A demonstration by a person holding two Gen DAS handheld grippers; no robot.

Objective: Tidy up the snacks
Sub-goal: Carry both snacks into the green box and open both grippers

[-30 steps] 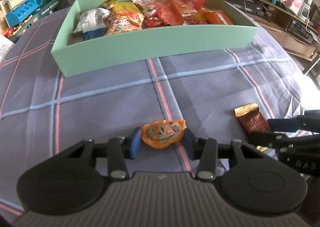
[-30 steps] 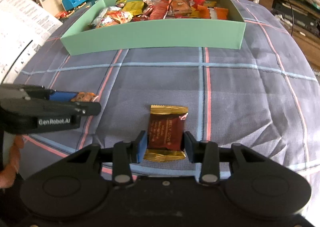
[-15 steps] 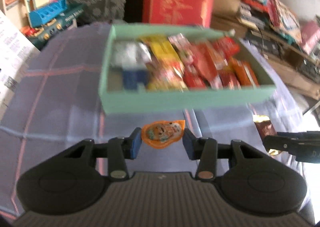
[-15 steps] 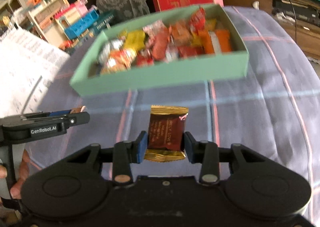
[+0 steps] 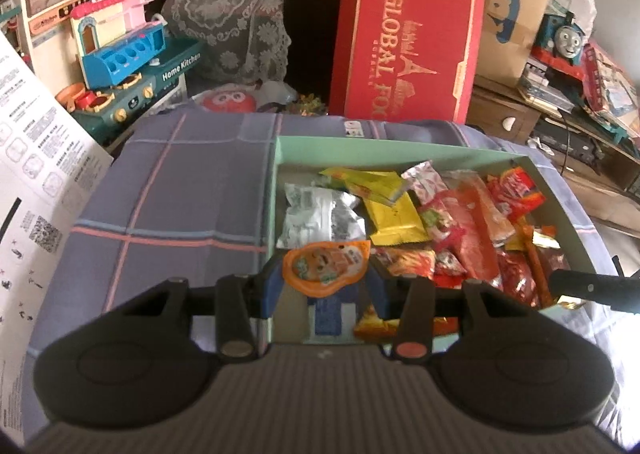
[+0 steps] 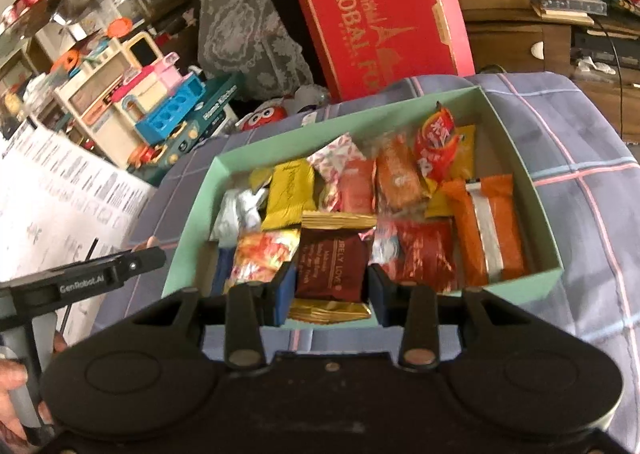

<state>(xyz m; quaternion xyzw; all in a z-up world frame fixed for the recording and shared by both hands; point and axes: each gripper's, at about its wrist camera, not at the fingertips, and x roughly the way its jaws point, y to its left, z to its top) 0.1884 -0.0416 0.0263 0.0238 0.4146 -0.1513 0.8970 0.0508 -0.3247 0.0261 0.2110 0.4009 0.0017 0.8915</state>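
Observation:
A mint-green box (image 5: 400,150) (image 6: 192,214) full of several snack packets sits on the plaid cloth. My left gripper (image 5: 325,286) is shut on an orange jelly cup (image 5: 325,264) and holds it above the box's near left corner. My right gripper (image 6: 330,286) is shut on a dark red chocolate packet (image 6: 332,266) with gold ends, held above the box's near edge. The left gripper's side shows at the left of the right wrist view (image 6: 80,278); the right gripper's finger shows at the right of the left wrist view (image 5: 592,288).
A red carton (image 5: 408,54) (image 6: 376,14) stands behind the box. A toy kitchen set (image 5: 120,50) and a lace cushion (image 5: 228,14) lie at the back left. A white printed sheet (image 5: 36,182) leans at the left. Shelves with clutter stand at the right (image 5: 560,102).
Both grippers lifted their snacks off the cloth and carried them forward and up; they now hover over the green box instead of the bare cloth in front of it.

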